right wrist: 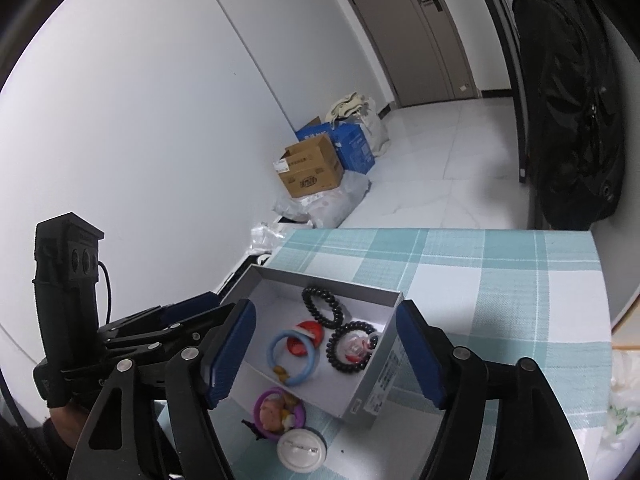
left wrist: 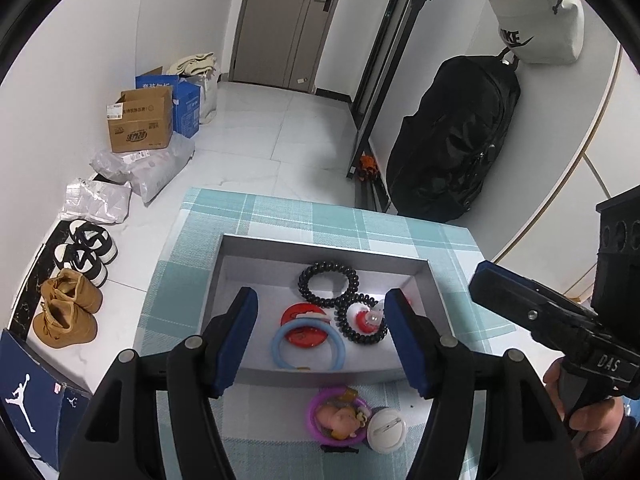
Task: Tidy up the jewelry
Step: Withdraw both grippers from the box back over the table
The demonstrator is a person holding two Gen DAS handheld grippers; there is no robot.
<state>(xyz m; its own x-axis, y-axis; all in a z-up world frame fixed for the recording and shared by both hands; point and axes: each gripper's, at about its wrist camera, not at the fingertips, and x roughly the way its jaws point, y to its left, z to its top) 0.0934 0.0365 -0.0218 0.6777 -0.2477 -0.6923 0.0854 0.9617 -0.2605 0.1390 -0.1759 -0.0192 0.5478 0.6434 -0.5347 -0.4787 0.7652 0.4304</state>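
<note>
Left gripper (left wrist: 322,334): jaws apart, nothing between pads, hovering over near edge of grey box (left wrist: 236,258). Right gripper (right wrist: 326,354): jaws apart, empty. Box on checked tablecloth (right wrist: 500,280) holds black coil ties (left wrist: 328,284), blue ring (left wrist: 308,350), red disc (left wrist: 298,314). Purple ring (left wrist: 338,420) and white badge (left wrist: 387,430) lie on cloth just outside box's near wall.

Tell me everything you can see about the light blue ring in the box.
The light blue ring is a smooth, glossy, plastic-looking bangle lying flat on the grey box floor, near its front wall. A small amber charm hangs at its near edge. It overlaps a red round piece beneath it. Nothing grips it.
</note>
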